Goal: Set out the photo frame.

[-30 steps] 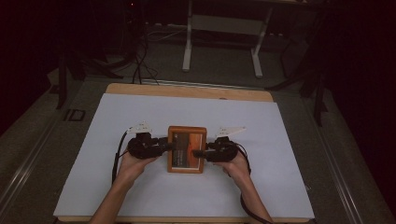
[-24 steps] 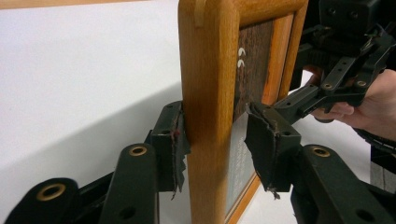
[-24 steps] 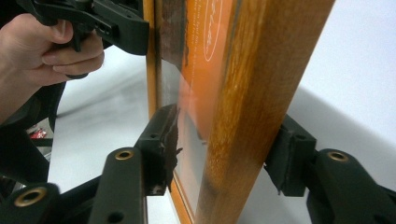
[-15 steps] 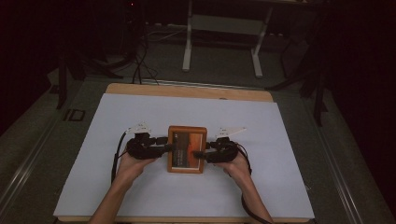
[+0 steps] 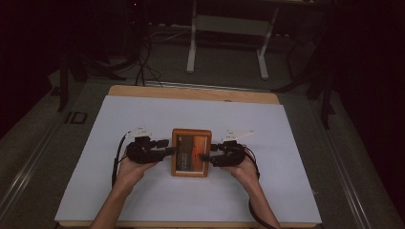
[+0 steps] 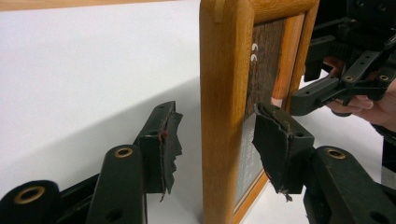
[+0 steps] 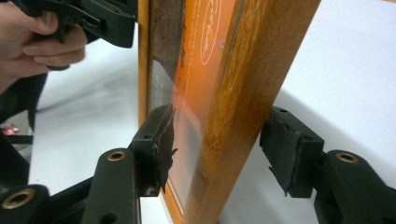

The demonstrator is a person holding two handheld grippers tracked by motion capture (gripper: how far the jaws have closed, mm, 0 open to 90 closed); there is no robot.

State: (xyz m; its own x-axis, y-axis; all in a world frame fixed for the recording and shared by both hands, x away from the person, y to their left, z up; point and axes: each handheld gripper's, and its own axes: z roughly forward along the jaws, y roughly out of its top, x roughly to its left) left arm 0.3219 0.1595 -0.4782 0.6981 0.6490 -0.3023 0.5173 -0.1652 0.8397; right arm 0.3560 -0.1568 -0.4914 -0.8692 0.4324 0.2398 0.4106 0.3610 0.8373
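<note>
A wooden picture frame with an orange and brown print lies flat in the middle of the white table. My left gripper straddles its left side rail, and both pads stand clear of the wood. My right gripper straddles the right rail, also with gaps on both sides. Both pairs of jaws have just been opening, with the frame's rails still between them. In the left gripper view the right gripper reaches in from the far side. The left gripper and its hand appear in the right gripper view.
The table's wooden far edge borders a dark floor with a metal stand and cables behind it. White table surface lies free all around the frame.
Both hands and the frame stay where they were. The high view is too coarse to show the jaws spreading.
</note>
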